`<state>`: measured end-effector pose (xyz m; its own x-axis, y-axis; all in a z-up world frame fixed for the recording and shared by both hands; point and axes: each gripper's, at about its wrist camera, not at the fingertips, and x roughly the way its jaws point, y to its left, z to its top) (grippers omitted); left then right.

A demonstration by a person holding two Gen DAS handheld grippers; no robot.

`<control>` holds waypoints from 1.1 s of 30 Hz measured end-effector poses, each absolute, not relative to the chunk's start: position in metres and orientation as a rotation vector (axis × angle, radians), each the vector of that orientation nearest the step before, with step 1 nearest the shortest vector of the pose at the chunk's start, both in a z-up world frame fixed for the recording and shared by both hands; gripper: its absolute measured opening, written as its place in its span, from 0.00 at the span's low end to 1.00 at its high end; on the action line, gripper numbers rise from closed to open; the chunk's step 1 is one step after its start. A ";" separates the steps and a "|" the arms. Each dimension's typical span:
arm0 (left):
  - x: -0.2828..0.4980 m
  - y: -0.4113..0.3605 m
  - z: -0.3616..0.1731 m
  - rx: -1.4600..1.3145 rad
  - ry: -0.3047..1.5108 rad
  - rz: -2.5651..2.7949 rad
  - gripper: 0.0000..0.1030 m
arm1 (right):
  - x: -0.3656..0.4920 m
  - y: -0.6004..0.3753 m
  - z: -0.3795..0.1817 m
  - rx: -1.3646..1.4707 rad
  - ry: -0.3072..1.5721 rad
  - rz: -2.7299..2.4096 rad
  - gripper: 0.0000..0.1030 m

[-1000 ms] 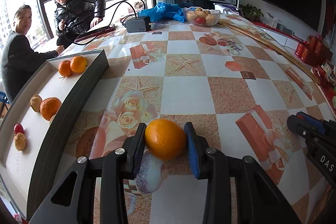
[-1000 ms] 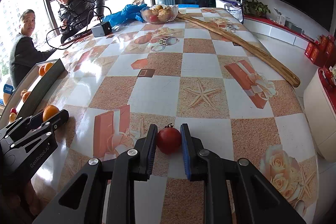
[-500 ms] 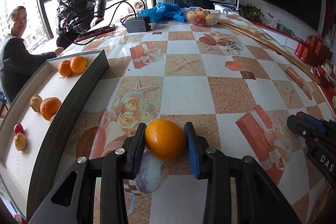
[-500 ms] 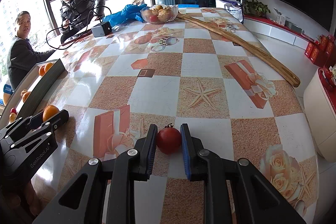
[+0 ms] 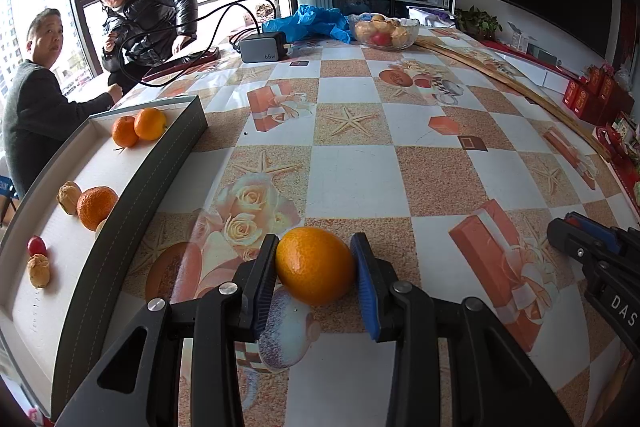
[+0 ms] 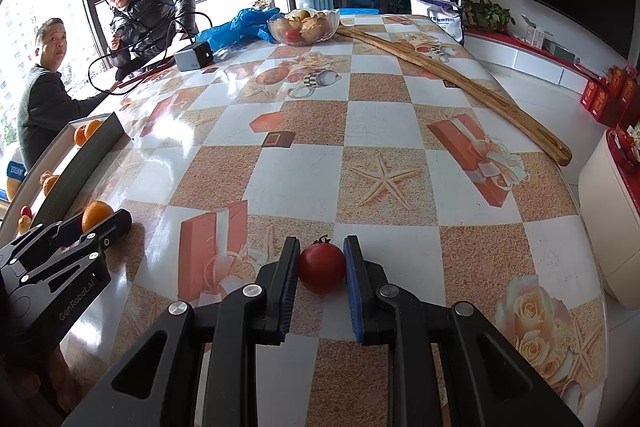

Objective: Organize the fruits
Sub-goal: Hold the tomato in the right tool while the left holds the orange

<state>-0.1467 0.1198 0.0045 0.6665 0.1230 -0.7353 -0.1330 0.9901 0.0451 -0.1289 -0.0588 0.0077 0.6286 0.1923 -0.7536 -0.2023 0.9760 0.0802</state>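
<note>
My left gripper [image 5: 315, 267] is shut on an orange [image 5: 315, 270] that rests on the patterned table. My right gripper [image 6: 322, 269] is shut on a small red fruit [image 6: 321, 268], also low on the table. A grey open box [image 5: 120, 211] lies at the left and holds several oranges [image 5: 138, 131], walnuts [image 5: 69, 197] and a small red fruit [image 5: 36, 245]. The left gripper with its orange [image 6: 96, 215] shows at the left of the right wrist view. The right gripper's tip [image 5: 580, 243] shows at the right of the left wrist view.
A glass bowl of fruit [image 5: 384, 31], a blue plastic bag [image 5: 312, 21] and a grey charger [image 5: 262, 47] with cables stand at the far end. A long wooden stick [image 6: 456, 83] lies along the right side. Two people [image 5: 36, 99] sit at the far left.
</note>
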 end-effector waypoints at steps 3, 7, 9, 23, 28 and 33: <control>-0.147 0.120 0.005 -0.012 0.829 0.145 0.39 | -0.129 -0.059 0.008 -0.012 0.862 0.226 0.22; -0.147 0.120 0.005 -0.012 0.829 0.145 0.39 | -0.129 -0.059 0.008 -0.011 0.862 0.226 0.22; -0.147 0.120 0.005 -0.012 0.828 0.145 0.39 | -0.129 -0.059 0.008 -0.011 0.862 0.226 0.22; -0.147 0.120 0.004 -0.016 0.829 0.143 0.38 | -0.129 -0.059 0.008 -0.013 0.862 0.225 0.22; -0.147 0.120 0.004 -0.016 0.829 0.144 0.39 | -0.130 -0.058 0.008 -0.020 0.863 0.223 0.22; -0.147 0.121 0.004 -0.017 0.829 0.143 0.39 | -0.130 -0.057 0.008 -0.037 0.865 0.218 0.22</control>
<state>-0.1467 0.1205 0.0043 0.6663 0.1204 -0.7359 -0.1335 0.9902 0.0411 -0.1296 -0.0568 0.0076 0.6279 0.1756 -0.7582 -0.2054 0.9771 0.0562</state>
